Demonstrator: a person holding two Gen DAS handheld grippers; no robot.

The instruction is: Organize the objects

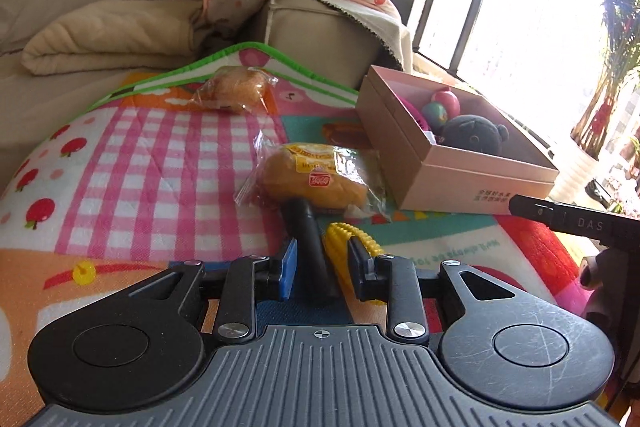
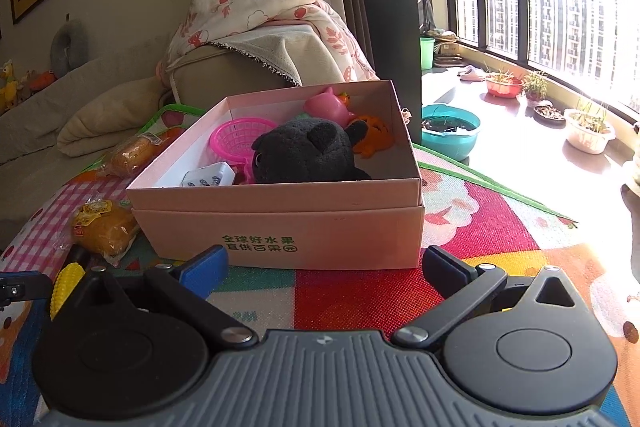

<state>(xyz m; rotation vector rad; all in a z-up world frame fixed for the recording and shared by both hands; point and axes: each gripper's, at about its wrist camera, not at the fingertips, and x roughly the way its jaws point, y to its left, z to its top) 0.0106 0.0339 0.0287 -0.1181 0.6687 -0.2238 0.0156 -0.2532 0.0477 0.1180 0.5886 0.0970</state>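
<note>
**Left claw closing in on the corn toy beside the box**

The left gripper (image 1: 320, 263) is sitting nearly closed, its jaws flanking a black handle (image 1: 310, 247) and a yellow corn toy (image 1: 346, 241) on the mat (image 1: 160, 155). The pads are looking close to the toy, but whether they are actually pressing it I cannot tell. The right gripper (image 2: 324, 267) is hanging wide open and empty, just in front of the box (image 2: 280, 223).

The corn toy is looking like light, hard plastic with a ribbed skin, so it is probably not slipping easily; taking it across its middle seems best, since the handle is crowding the left pad.

Just beyond, a wrapped bun (image 1: 316, 179) is lying with its crinkly film touching the handle's far end. It is likely soft and easily squashed, and the film slippery, so a gentle hold on the body is advisable. A second bun (image 1: 236, 89) is lying further back.

The box is standing to the right, its rim raised and already holding a black plush (image 1: 476, 133) and other toys, leaving room mostly at its near-left corner. Anything going in is needing a lift over that wall.
</note>
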